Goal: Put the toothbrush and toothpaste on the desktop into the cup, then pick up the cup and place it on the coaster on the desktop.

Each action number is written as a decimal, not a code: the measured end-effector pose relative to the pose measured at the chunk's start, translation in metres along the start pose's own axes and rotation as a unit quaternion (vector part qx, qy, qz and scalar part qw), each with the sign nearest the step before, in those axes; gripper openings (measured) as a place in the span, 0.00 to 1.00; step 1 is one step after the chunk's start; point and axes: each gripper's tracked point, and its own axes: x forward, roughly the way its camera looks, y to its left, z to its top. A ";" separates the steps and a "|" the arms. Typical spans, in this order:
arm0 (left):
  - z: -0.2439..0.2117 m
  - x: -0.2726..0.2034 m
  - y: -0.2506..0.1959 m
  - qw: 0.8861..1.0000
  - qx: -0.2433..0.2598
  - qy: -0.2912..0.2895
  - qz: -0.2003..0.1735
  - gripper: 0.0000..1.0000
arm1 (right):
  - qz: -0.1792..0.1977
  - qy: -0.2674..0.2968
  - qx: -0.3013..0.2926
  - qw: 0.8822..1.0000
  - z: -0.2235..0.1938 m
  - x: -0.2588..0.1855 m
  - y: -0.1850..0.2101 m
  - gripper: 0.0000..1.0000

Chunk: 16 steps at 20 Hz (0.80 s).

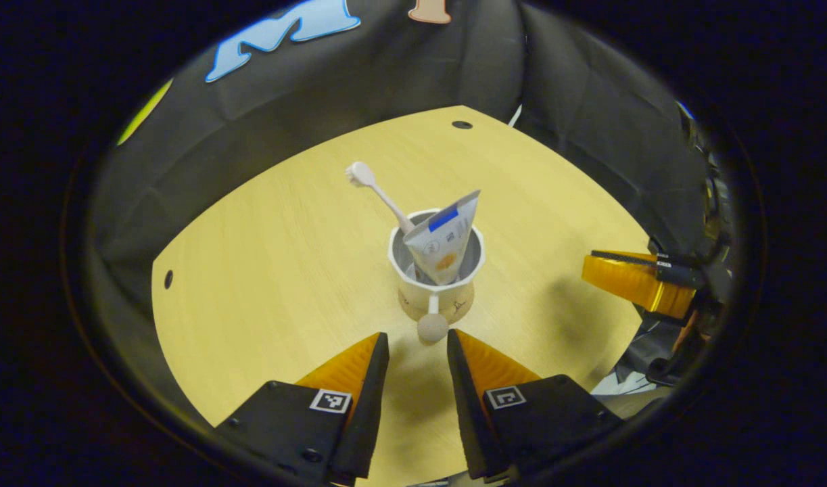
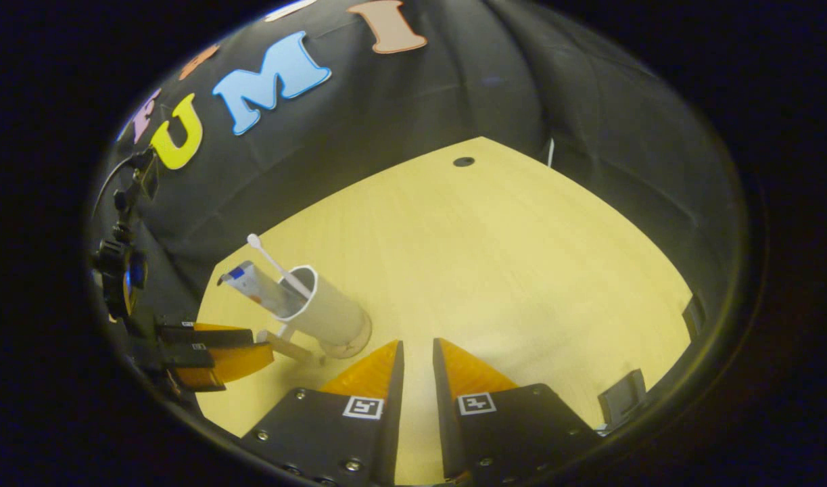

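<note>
A white cup (image 1: 413,287) stands upright on a round wooden coaster (image 1: 462,308) in the middle of the desktop. A white toothbrush (image 1: 369,181) and a toothpaste tube (image 1: 445,237) lean out of it. The cup's handle ends in a ball (image 1: 432,327), which lies just ahead of my left gripper (image 1: 416,336); that gripper is open and its fingers do not touch the ball. In the right gripper view the cup (image 2: 328,312) stands at the left with the left gripper (image 2: 261,343) at its handle. My right gripper (image 2: 416,345) hovers to the cup's right, fingers drawn almost together on nothing.
The wooden desktop (image 2: 508,270) is bounded by the black cloth wall behind and to both sides. A small dark hole (image 2: 463,161) sits near its far edge. The right gripper (image 1: 633,277) hangs over the table's right edge in the left gripper view.
</note>
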 end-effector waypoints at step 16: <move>0.091 -0.180 0.091 0.936 -0.131 -0.291 0.152 0.63 | 0.079 -0.162 -0.148 0.972 0.140 -0.058 0.146 0.25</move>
